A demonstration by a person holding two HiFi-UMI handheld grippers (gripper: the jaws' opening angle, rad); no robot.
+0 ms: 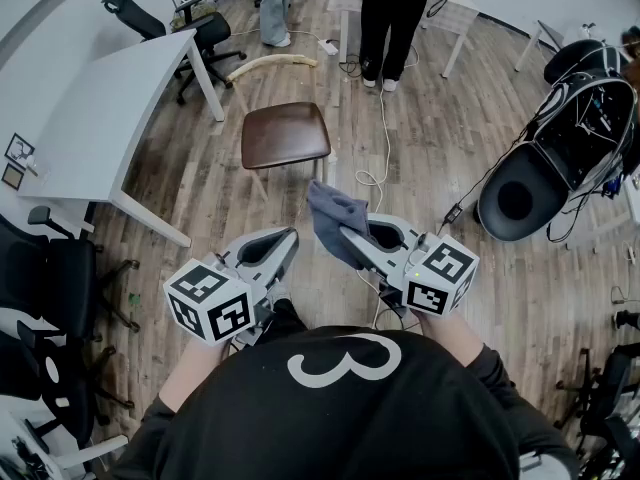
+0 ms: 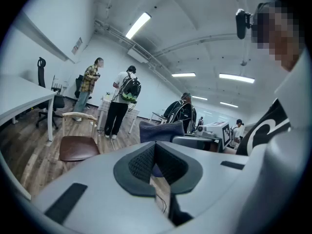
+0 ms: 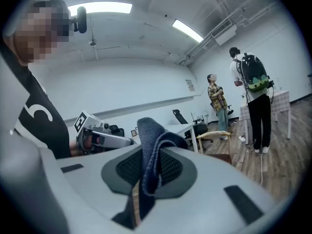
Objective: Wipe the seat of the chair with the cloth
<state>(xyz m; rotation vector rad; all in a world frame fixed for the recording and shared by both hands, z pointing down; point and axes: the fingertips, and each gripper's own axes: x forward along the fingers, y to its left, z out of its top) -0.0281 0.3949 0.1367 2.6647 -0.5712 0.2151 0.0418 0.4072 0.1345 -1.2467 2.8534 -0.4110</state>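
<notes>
In the lower left of the head view, the left gripper (image 1: 288, 238) has its jaws together, with nothing between them. Above the centre stands the chair (image 1: 285, 135) with its brown seat. Just right of centre, the right gripper (image 1: 347, 238) is clamped on the blue-grey cloth (image 1: 335, 216), which is held well apart from the seat.

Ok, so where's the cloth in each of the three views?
Head view: the cloth is at centre, sticking out of the right gripper.
Left gripper view: centre, just above the fingers.
Right gripper view: centre, pinched between the fingers.
Shared landmark: the brown chair seat, beyond the cloth in every view.
</notes>
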